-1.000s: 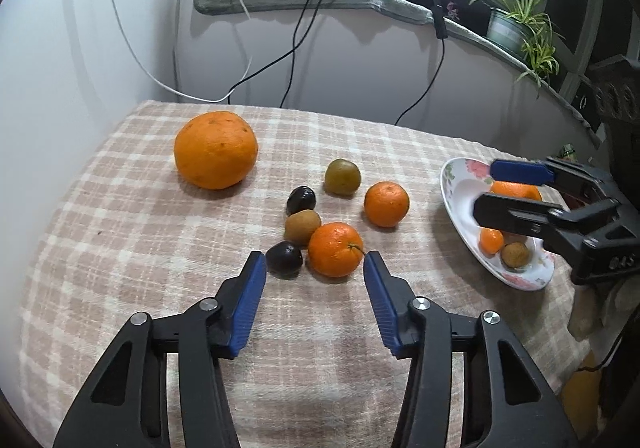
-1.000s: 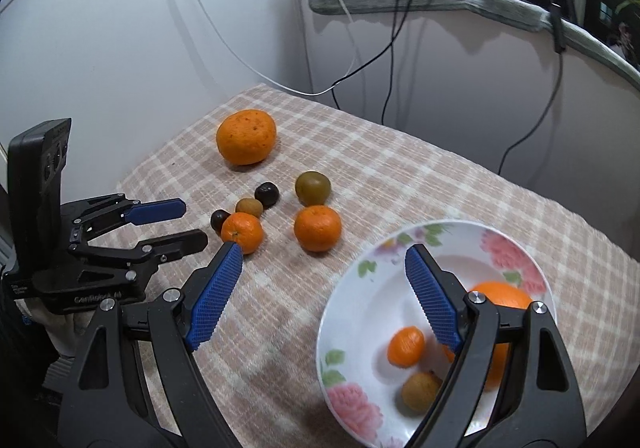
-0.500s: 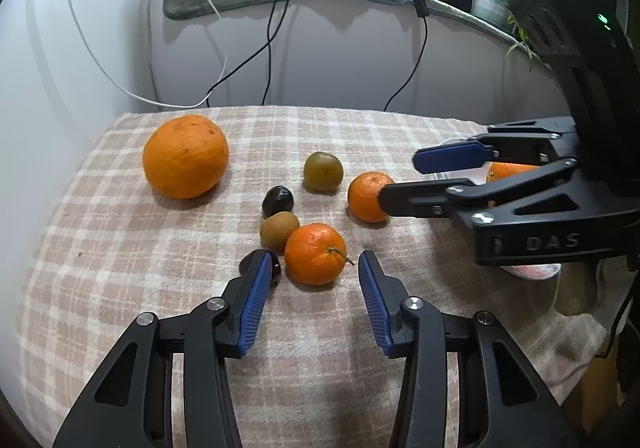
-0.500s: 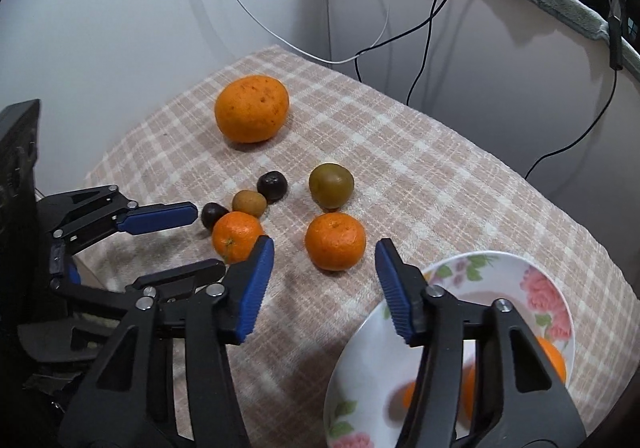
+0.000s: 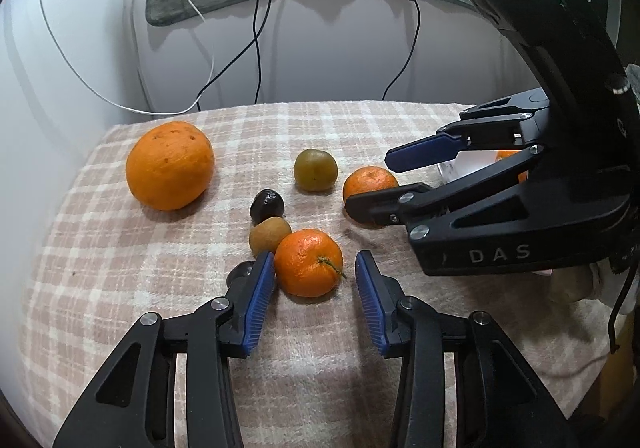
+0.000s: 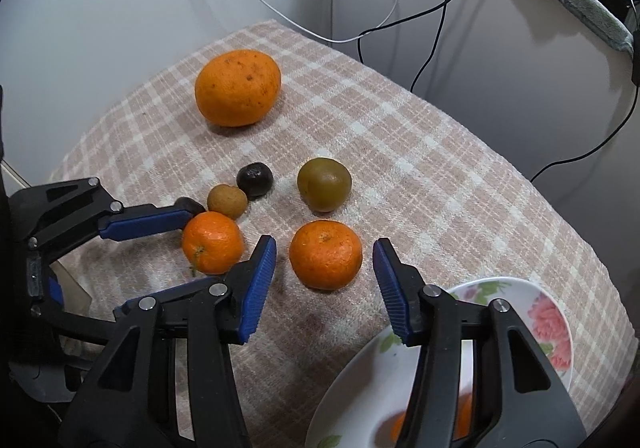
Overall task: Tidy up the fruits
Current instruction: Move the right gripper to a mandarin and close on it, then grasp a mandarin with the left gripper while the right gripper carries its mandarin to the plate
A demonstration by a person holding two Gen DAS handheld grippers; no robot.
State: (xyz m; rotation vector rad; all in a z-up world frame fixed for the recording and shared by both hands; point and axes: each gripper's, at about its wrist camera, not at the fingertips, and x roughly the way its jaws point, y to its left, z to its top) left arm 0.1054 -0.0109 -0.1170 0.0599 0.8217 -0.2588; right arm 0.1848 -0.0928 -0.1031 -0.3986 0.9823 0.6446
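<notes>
Left gripper (image 5: 315, 272): jaws wide, holding nothing; the 2 blue pads flank the near mandarin without touching it.
Near mandarin (image 5: 309, 262): lies on the checked cloth between the left pads, closer to the left pad, stem toward 4 o'clock in the left view.
Kiwi (image 5: 269, 234): touching the near mandarin at its 10 o'clock.
Dark fruit (image 5: 267, 204): just beside the kiwi, at its 12 o'clock.
Second dark fruit (image 5: 239, 274): mostly hidden behind the left pad, at 9 o'clock of the near mandarin.
Right gripper (image 6: 325, 262): jaws wide, holding nothing; its pads stand on either side of the far mandarin, apart from it.
Far mandarin (image 6: 326, 254): on the cloth between the right pads, at 3 o'clock of the near mandarin in the right view.
Green fruit (image 6: 324, 184): at 12 o'clock of the far mandarin, near but apart.
Large orange (image 6: 237, 88): well apart from the cluster, at 11 o'clock in the right view.
Plate (image 6: 551, 332): floral, at 5 o'clock of the right view under the right finger, with blurred orange fruit inside.
Checked cloth (image 5: 120, 288): covers the table under all the loose fruit.
Cables (image 5: 256, 35): hang down the wall at 12 o'clock.
</notes>
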